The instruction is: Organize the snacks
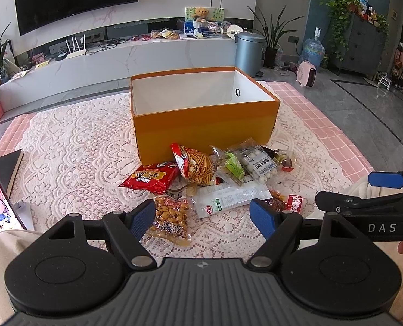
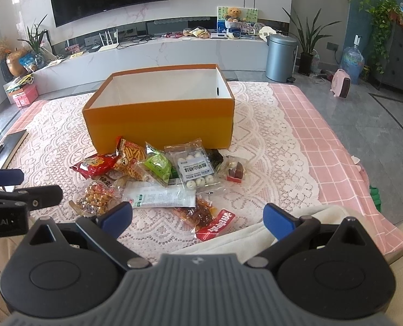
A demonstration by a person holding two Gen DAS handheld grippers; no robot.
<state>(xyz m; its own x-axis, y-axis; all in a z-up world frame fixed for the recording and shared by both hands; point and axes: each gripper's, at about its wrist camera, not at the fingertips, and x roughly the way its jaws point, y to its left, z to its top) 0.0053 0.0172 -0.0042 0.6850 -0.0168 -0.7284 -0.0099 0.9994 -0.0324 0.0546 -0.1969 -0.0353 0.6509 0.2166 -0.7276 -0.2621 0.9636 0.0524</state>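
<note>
Several crinkly plastic snack packets (image 2: pixel 152 182) are heaped on the white lace tablecloth (image 2: pixel 266 163), just at 6 o'clock of the open orange cardboard box (image 2: pixel 158 125). Both the left gripper (image 1: pixel 202 217) and right gripper (image 2: pixel 197 217) are held wide apart, empty. Light, soft, slippery film is expected; sealed edges should be pinched, so crisp contents are spared.

"DAS" shows in white on the right gripper (image 1: pixel 375 190); "obot.AI" reads on the left gripper (image 2: pixel 4 187); snack-packet print is too small to read.
</note>
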